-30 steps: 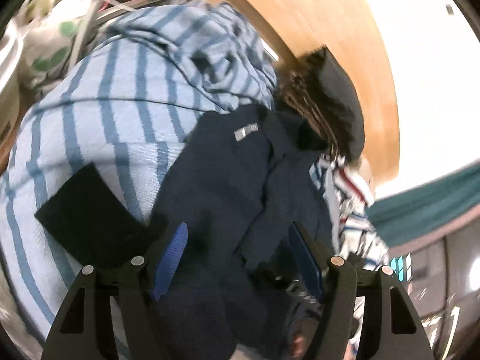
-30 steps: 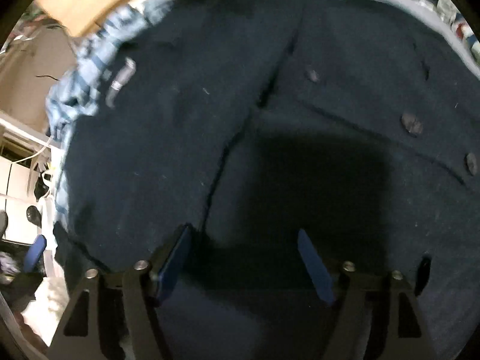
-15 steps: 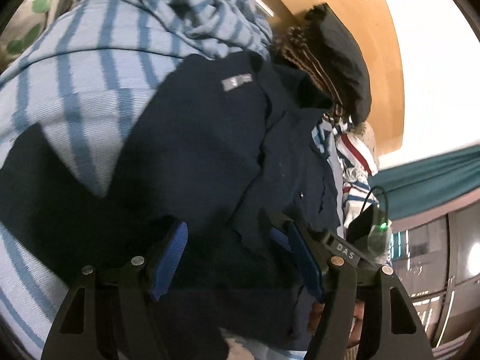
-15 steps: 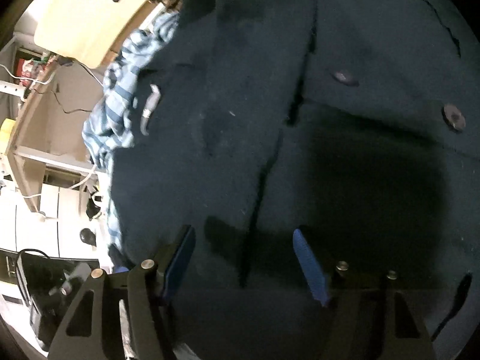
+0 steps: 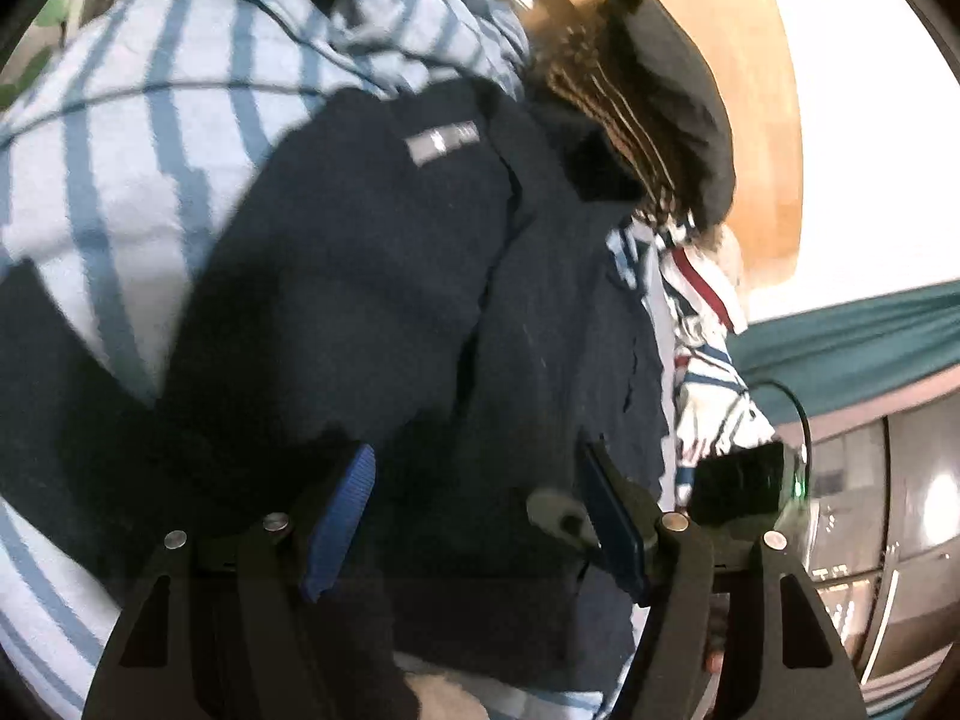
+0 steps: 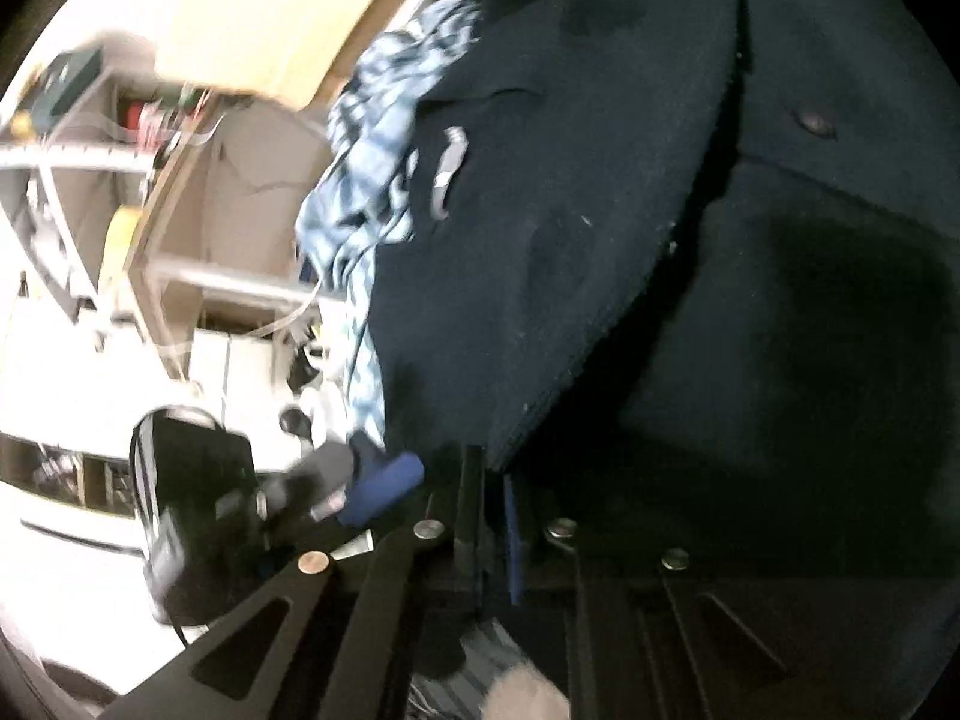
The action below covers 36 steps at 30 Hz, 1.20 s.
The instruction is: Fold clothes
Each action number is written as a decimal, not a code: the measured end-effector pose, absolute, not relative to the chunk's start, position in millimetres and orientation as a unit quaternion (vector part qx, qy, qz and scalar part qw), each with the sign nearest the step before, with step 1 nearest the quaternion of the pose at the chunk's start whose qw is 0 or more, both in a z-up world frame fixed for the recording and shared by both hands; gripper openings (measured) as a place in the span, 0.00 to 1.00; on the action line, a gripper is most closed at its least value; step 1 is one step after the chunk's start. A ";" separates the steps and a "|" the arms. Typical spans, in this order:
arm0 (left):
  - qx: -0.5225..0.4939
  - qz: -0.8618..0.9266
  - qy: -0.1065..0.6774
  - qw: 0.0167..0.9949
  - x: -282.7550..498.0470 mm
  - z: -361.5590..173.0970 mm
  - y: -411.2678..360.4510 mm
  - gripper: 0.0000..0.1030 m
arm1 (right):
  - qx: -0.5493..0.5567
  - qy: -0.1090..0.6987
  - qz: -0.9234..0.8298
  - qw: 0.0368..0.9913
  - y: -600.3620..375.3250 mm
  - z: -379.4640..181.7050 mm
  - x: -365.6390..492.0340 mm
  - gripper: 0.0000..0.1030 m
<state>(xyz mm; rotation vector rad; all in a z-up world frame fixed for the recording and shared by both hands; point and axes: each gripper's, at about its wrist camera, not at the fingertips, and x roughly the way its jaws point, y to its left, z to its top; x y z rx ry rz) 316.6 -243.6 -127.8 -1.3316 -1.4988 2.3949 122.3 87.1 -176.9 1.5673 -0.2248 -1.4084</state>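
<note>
A dark navy buttoned garment (image 5: 372, 276) with a small grey label lies over a blue-and-white striped cloth (image 5: 138, 138). My left gripper (image 5: 480, 516) is open, its blue-padded fingers (image 5: 339, 516) spread just above the navy garment's near edge. In the right wrist view the navy garment (image 6: 600, 210) fills the frame, with dark buttons showing. My right gripper (image 6: 495, 498) is shut on the navy garment's front edge, the fabric pinched between its jaws.
A black and brown knitted item (image 5: 660, 96) and a red, white and blue striped cloth (image 5: 696, 324) lie beyond the navy garment on a wooden surface (image 5: 744, 60). The other gripper's black body (image 6: 198, 498) shows at left. Shelves and cardboard boxes (image 6: 228, 198) stand behind.
My right gripper has closed from open onto the navy garment's edge and swung left. My left gripper has moved closer over the garment and stays open.
</note>
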 end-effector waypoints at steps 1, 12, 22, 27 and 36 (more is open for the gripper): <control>-0.427 0.767 -0.480 0.003 316.0 -127.8 -245.8 0.68 | 0.646 -0.073 -0.588 0.482 86.3 -178.4 124.6 0.08; -0.387 0.781 -0.489 0.038 264.9 -98.0 -258.5 0.68 | 0.651 -0.089 -0.637 0.404 112.7 -170.4 90.8 0.56; -0.360 0.852 -0.379 0.009 88.8 -53.5 -225.0 0.73 | 0.559 -0.140 -0.753 0.318 106.0 -140.4 -69.7 0.57; -0.400 0.867 -0.297 0.022 28.7 -76.9 -190.4 0.72 | 0.571 -0.094 -0.745 0.331 76.1 -159.0 -119.9 0.57; -0.406 0.866 -0.275 -0.095 -31.9 -118.8 -233.7 0.11 | 0.561 -0.056 -0.745 0.357 13.2 -184.0 -138.7 0.47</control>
